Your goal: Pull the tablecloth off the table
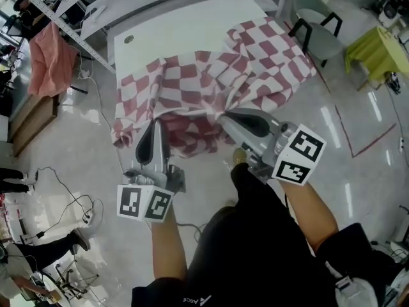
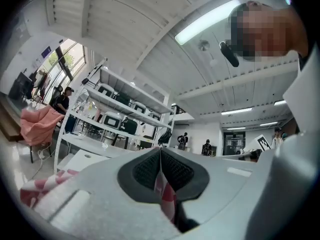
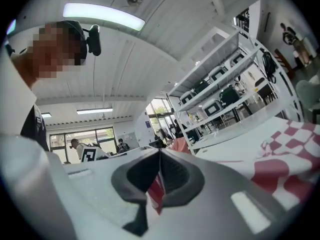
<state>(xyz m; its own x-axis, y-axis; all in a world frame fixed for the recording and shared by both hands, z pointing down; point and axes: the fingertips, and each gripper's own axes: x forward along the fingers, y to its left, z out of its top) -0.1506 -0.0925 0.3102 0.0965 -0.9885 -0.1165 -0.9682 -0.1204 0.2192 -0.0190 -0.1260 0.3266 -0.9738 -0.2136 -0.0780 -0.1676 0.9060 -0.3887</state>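
Note:
A red-and-white checked tablecloth (image 1: 211, 85) lies bunched over the near half of a white table (image 1: 172, 34), its front edge hanging down. My left gripper (image 1: 154, 123) is shut on the cloth's near-left edge, and a strip of the tablecloth (image 2: 164, 189) shows pinched between its dark pads. My right gripper (image 1: 223, 115) is shut on the cloth's near-right edge; a fold of the tablecloth (image 3: 156, 189) sticks out between its pads. More of the tablecloth (image 3: 287, 156) shows at the right of the right gripper view.
A grey chair (image 1: 319, 34) stands right of the table, beside a yellow-green cloth (image 1: 377, 53). A pink cloth (image 1: 51, 56) hangs on a shelving rack (image 1: 64, 24) at the left. Cables (image 1: 61, 187) trail over the shiny floor.

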